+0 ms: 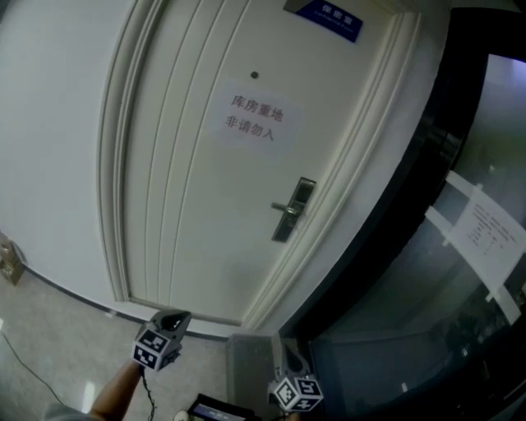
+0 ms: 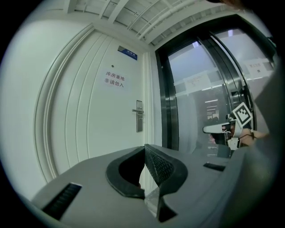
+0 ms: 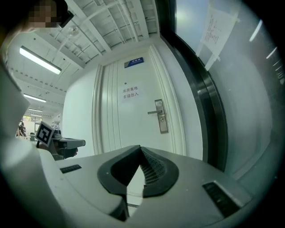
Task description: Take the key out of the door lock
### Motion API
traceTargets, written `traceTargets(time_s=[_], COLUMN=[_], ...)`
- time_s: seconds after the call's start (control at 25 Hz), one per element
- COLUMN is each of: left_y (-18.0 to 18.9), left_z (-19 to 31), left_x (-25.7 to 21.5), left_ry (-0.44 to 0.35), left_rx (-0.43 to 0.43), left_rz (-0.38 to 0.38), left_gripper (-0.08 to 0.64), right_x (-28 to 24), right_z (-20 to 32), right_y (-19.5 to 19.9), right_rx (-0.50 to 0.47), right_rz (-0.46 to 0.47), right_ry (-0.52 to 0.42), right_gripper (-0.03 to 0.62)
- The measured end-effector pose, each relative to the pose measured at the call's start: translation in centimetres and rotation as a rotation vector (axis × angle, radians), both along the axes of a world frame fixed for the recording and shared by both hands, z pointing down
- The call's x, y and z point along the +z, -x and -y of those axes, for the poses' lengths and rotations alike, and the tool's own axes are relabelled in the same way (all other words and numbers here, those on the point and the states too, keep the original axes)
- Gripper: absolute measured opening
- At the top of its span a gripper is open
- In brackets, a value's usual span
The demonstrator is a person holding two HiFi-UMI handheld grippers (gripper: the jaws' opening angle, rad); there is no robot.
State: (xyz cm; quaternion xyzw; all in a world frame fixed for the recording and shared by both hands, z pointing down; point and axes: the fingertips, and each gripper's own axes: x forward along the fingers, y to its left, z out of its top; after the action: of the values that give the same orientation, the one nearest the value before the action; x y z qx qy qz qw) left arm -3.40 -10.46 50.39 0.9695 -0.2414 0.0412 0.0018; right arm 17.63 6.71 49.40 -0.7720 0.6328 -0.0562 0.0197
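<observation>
A white door [image 1: 197, 189] carries a metal lock plate with a lever handle [image 1: 293, 209], also seen as the lock plate [image 2: 139, 116] and the lock plate [image 3: 161, 116]. No key can be made out at this distance. My left gripper [image 1: 176, 316] is held low in front of the door and well short of the lock. Its jaws meet at the tips, shut and empty [image 2: 144, 147]. My right gripper [image 1: 294, 380] is lower right, also far from the lock, shut with nothing between its jaws [image 3: 140, 148].
A paper notice [image 1: 255, 117] and a blue sign [image 1: 327, 18] are on the door. A black-framed glass wall [image 1: 460, 279] with a taped sheet [image 1: 485, 234] stands to the right. A thin cable [image 1: 25, 362] lies on the floor at left.
</observation>
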Motion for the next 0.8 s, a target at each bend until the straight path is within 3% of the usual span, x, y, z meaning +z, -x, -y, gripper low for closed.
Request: traceTargets(time_s=[0.24, 0.8], left_y=[-1.2, -4.3], left_z=[5.7, 12.4], left_x=[0.0, -0.2], left_ry=[-0.011, -0.005], left_rx=[-0.006, -0.056], left_rz=[0.0, -0.02], left_gripper=[0.008, 0.008], right_x=[0.1, -0.5], right_z=[5.9, 12.8], right_y=[-1.5, -6.4], right_rx=[0.001, -0.022], right_rz=[0.006, -0.015], right_ry=[0.007, 0.002], right_gripper=[0.002, 0.002])
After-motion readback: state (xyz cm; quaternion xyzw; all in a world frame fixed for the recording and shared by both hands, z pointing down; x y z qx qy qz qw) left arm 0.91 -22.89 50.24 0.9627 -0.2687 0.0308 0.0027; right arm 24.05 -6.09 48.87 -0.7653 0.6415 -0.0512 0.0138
